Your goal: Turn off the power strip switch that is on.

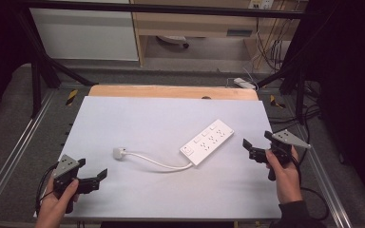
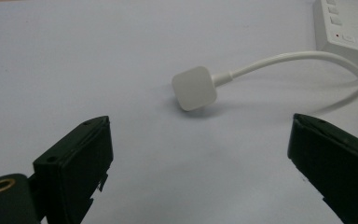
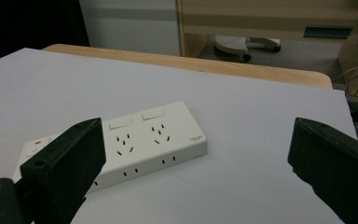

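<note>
While both hands wait at the near corners of the white table (image 1: 123,114), nothing on it has been touched, and the layout reads like a deliberate starting pose: the left gripper (image 1: 94,179) sits at the near left with its jaws spread wide and empty, and the right gripper (image 1: 252,148) hangs off the right edge, jaws just as wide and just as empty. Between them lies the power strip (image 1: 207,141), flat on its back at the middle right of the table, angled so that its far end points away and to the right, sockets facing up. Its cord (image 1: 159,163) curves out of the near end and runs leftward to the plug (image 1: 119,152), which rests on the table well apart from the strip. That split seems to explain who stands where (each claw faces the piece closest to it). From the left gripper view, the plug (image 2: 194,87) lies straight ahead between the two black jaws, a little way off, with the cord trailing away to the right toward the strip's switch end. From the right gripper view, the power strip (image 3: 135,144) sits ahead and to the left, its socket face (image 3: 140,134) open to view. My guess is that one hand means to steady the strip while the other brings the plug around, though neither has closed in yet.
</note>
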Demonstrator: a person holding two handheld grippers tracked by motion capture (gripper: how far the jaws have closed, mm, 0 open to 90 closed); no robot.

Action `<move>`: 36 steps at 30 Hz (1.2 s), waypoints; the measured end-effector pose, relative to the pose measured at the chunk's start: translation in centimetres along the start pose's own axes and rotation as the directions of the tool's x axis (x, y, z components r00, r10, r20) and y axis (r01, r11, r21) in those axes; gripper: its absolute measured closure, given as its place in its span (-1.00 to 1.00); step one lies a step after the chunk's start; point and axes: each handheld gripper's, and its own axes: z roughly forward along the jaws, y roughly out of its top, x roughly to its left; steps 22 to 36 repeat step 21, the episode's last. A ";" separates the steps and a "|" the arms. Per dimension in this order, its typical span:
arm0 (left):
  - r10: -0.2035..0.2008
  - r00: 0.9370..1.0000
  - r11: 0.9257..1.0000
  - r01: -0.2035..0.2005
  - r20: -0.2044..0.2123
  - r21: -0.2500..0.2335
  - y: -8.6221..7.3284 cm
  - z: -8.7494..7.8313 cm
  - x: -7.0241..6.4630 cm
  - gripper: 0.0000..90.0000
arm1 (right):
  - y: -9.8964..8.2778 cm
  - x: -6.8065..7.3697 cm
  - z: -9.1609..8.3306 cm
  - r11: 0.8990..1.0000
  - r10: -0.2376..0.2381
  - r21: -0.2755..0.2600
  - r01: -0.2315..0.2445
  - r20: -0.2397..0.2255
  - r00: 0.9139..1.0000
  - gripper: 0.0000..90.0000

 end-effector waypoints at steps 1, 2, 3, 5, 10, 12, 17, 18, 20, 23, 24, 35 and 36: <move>0.001 1.000 1.000 -0.001 0.001 0.000 0.0 0.0 0.0 -0.86 | -0.2 0.0 0.0 1.000 0.004 0.000 -0.004 0.000 1.000 -0.90; 0.000 1.000 1.000 0.000 0.001 0.000 0.0 0.0 0.0 -0.86 | -0.5 0.0 -0.1 1.000 0.005 0.002 -0.005 0.000 1.000 -0.90; 0.000 1.000 1.000 0.000 0.001 0.000 0.0 0.0 0.0 -0.86 | -0.7 0.0 -0.1 1.000 0.008 0.003 -0.008 0.001 1.000 -0.90; 0.000 1.000 1.000 0.000 0.001 0.000 0.0 0.0 0.0 -0.85 | -1.2 0.1 -0.1 1.000 0.008 0.007 -0.008 -0.001 1.000 -0.91; 0.001 1.000 1.000 -0.001 0.002 0.000 0.0 0.0 0.0 -0.86 | -2.6 0.5 0.1 0.999 -0.001 0.033 0.001 -0.001 1.000 -0.91; 0.001 1.000 1.000 -0.001 0.002 -0.001 0.0 0.0 0.0 -0.85 | -3.2 0.7 0.3 0.999 0.000 0.045 0.000 -0.004 1.000 -0.91; 0.001 1.000 1.000 -0.001 0.003 -0.003 0.0 0.0 0.0 -0.86 | -4.2 1.2 0.9 0.996 -0.018 0.086 0.019 -0.015 1.000 -0.91; 0.001 1.000 1.000 -0.001 0.002 -0.004 0.0 0.0 0.0 -0.85 | -4.4 1.3 1.1 0.996 -0.019 0.093 0.020 -0.015 1.000 -0.91; 0.000 1.000 1.000 0.000 0.004 -0.004 0.0 0.0 0.0 -0.86 | -4.8 1.4 1.5 0.992 -0.024 0.124 0.025 -0.006 1.000 -0.91; 0.001 1.000 1.000 -0.001 0.003 -0.005 0.0 0.0 0.0 -0.85 | -5.1 1.4 1.8 0.989 -0.034 0.145 0.033 0.004 0.999 -0.91; 0.001 1.000 1.000 -0.001 0.003 -0.005 0.0 0.0 0.0 -0.85 | -5.1 1.4 1.8 0.989 -0.034 0.145 0.033 0.004 0.999 -0.91; 0.001 1.000 1.000 -0.001 0.003 -0.005 0.0 0.0 0.0 -0.85 | -5.1 1.4 1.8 0.989 -0.034 0.145 0.033 0.004 0.999 -0.91; 0.001 1.000 1.000 -0.001 0.003 -0.005 0.0 0.0 0.0 -0.85 | -5.1 1.4 1.8 0.989 -0.034 0.145 0.033 0.004 0.999 -0.91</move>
